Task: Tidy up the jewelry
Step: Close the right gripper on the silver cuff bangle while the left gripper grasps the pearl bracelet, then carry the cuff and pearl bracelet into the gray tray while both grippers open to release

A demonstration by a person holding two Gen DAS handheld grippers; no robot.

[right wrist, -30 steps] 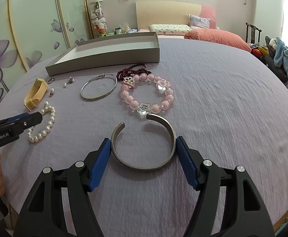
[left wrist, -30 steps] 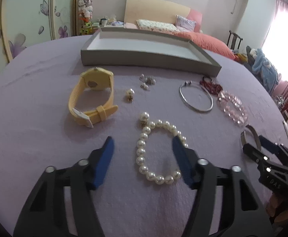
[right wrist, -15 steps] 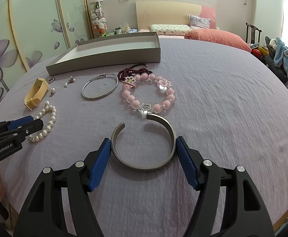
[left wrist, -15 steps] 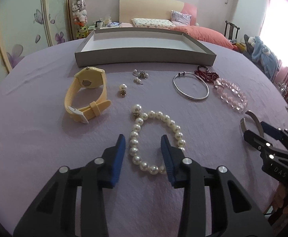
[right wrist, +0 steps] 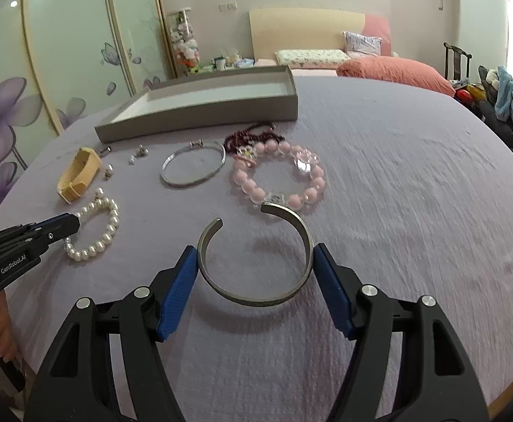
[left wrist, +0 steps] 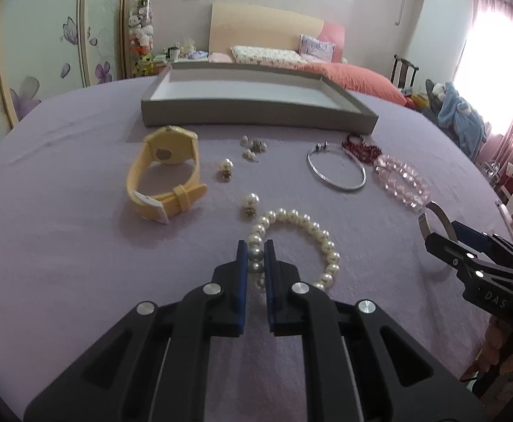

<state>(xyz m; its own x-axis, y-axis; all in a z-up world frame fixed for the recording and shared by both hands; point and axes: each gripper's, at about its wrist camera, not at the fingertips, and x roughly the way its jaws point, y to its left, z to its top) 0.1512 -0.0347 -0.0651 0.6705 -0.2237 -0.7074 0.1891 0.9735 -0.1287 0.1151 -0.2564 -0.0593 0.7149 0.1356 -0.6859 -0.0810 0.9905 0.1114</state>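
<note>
A white pearl bracelet (left wrist: 312,227) lies on the purple cloth. My left gripper (left wrist: 255,246) is shut on its left side, with two pearls pinched between the blue pads. The right wrist view shows the same grip on the pearl bracelet (right wrist: 112,218), with the left gripper (right wrist: 75,223) at the far left. My right gripper (right wrist: 254,251) is shut on a silver open cuff (right wrist: 256,300) that rests on the cloth, a pad pressing each side. The grey open tray (left wrist: 256,114) stands at the back.
A yellow watch (left wrist: 165,183), small pearl earrings (left wrist: 225,168), a thin silver bangle (left wrist: 337,184), a pink bead bracelet (left wrist: 400,183) and dark red beads (left wrist: 362,147) lie between the grippers and the tray. Behind the table is a bed.
My left gripper's jaws went from wide open around the pearl bracelet to shut on its left side. The right gripper and the cuff have not moved.
</note>
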